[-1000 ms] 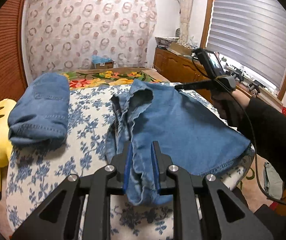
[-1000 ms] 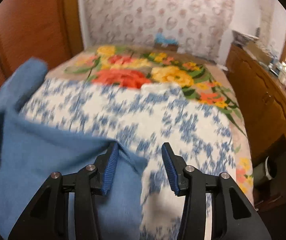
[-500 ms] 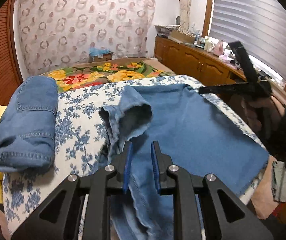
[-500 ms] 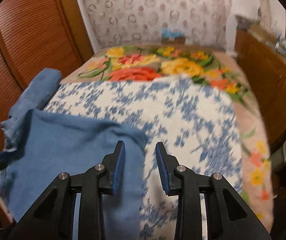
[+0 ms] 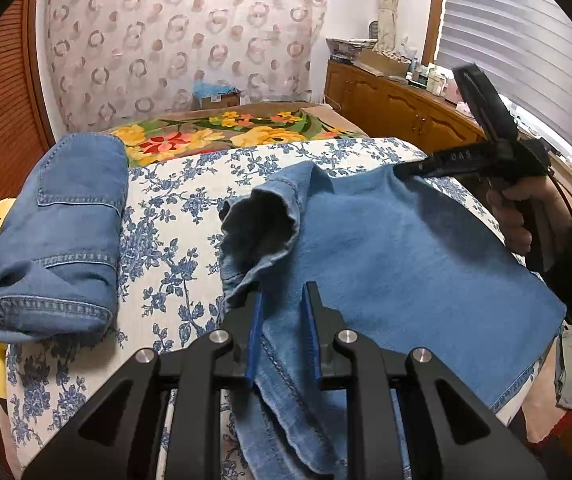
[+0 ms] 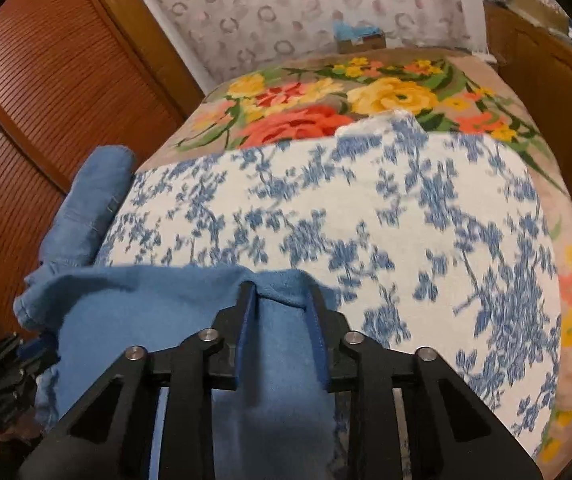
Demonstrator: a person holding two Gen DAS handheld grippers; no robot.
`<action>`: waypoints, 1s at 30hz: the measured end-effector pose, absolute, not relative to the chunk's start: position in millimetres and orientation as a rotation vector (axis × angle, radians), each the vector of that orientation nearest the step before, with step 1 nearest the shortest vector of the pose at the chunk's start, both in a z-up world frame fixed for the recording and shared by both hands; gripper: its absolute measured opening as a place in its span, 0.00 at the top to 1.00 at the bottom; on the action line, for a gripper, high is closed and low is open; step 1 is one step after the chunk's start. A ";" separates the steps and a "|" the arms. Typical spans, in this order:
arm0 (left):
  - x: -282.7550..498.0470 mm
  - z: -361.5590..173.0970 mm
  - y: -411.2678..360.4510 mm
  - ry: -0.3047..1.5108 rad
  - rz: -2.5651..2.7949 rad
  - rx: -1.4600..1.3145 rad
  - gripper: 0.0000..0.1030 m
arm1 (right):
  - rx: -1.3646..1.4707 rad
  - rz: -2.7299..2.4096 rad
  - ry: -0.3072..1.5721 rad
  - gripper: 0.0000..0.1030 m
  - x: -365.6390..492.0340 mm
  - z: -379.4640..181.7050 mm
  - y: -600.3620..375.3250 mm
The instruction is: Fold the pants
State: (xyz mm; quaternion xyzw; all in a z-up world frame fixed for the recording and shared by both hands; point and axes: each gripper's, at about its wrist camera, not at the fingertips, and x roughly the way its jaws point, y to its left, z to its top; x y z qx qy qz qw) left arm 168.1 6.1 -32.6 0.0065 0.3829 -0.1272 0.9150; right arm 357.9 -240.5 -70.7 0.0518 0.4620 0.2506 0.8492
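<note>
Blue pants (image 5: 406,248) lie spread on the floral-sheeted bed (image 5: 174,208). Left tongs (image 5: 282,334) pinch the near hem; right tongs (image 6: 282,332) are closing on the far corner.

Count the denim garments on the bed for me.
2: a folded pair lying at the bed's left edge, and the pants being folded spread at the near right, gripped at two edges. Others may lie outside these views.
</note>
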 end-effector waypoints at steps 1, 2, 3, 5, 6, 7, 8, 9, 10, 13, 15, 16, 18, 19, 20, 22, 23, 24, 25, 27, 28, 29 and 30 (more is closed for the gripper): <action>167.7 -33.1 6.4 0.789 -0.265 0.013 0.83 | 0.101 0.520 0.951 0.87 358.3 -66.8 -238.5; 167.5 -33.5 7.2 0.789 -0.266 0.012 0.83 | 0.099 0.517 0.927 0.88 358.6 -63.0 -237.1; 166.9 -33.9 8.1 0.791 -0.266 0.012 0.83 | 0.101 0.508 0.897 0.92 358.8 -58.2 -237.2; 165.5 -36.4 10.4 0.795 -0.266 0.005 0.83 | 0.109 0.490 0.823 0.97 356.9 -46.1 -238.5; 166.7 -37.3 10.9 0.797 -0.265 0.002 0.83 | 0.111 0.484 0.792 1.00 356.4 -41.0 -238.9; 168.7 -38.4 11.1 0.798 -0.265 -0.003 0.83 | 0.115 0.476 0.770 1.00 355.3 -36.1 -240.3; 168.4 -38.5 12.8 0.798 -0.266 -0.008 0.83 | 0.114 0.464 0.762 1.00 355.5 -32.4 -240.9; 168.0 -37.7 14.0 0.796 -0.267 -0.010 0.83 | 0.105 0.452 0.757 1.00 355.0 -29.2 -241.1; 167.3 -36.7 14.9 0.792 -0.269 -0.013 0.83 | 0.089 0.447 0.754 1.00 353.1 -26.3 -241.1; 165.4 -31.5 18.4 0.775 -0.265 -0.022 0.83 | 0.050 0.435 0.737 1.00 342.7 -16.9 -243.1; 162.5 -27.6 19.9 0.763 -0.258 -0.022 0.83 | 0.022 0.434 0.728 1.00 330.7 -12.2 -245.1; 160.8 -25.8 21.8 0.757 -0.255 -0.021 0.83 | 0.019 0.443 0.723 1.00 323.1 -9.7 -247.5; 157.2 -20.4 23.3 0.743 -0.252 -0.022 0.83 | -0.001 0.449 0.720 1.00 305.8 -7.5 -251.8; 155.1 -17.8 23.9 0.736 -0.254 -0.023 0.83 | -0.024 0.451 0.714 0.99 293.7 -6.1 -253.7; 151.9 -14.9 24.0 0.727 -0.257 -0.025 0.83 | -0.042 0.451 0.710 0.99 285.4 -6.0 -252.9; 147.4 -12.1 23.2 0.716 -0.261 -0.027 0.83 | -0.079 0.447 0.700 0.93 264.1 -5.8 -255.2; 145.7 -10.3 22.5 0.712 -0.264 -0.027 0.83 | -0.082 0.452 0.694 0.91 253.0 -6.7 -257.7; 141.4 -8.5 20.5 0.705 -0.270 -0.027 0.83 | -0.080 0.457 0.693 0.83 243.4 -8.0 -260.9; 138.5 -6.8 18.0 0.701 -0.277 -0.028 0.83 | -0.082 0.455 0.694 0.75 233.7 -10.2 -262.2; 131.8 -5.0 11.7 0.695 -0.293 -0.026 0.83 | -0.093 0.435 0.697 0.66 214.0 -16.6 -265.8; 128.8 -5.0 8.7 0.692 -0.301 -0.024 0.83 | -0.095 0.437 0.696 0.63 206.9 -19.5 -267.7; 126.0 -4.8 4.7 0.690 -0.308 -0.019 0.83 | -0.099 0.443 0.697 0.62 199.2 -22.8 -269.9; 122.6 -4.9 -0.1 0.690 -0.316 -0.013 0.83 | -0.101 0.442 0.702 0.59 192.6 -26.5 -271.8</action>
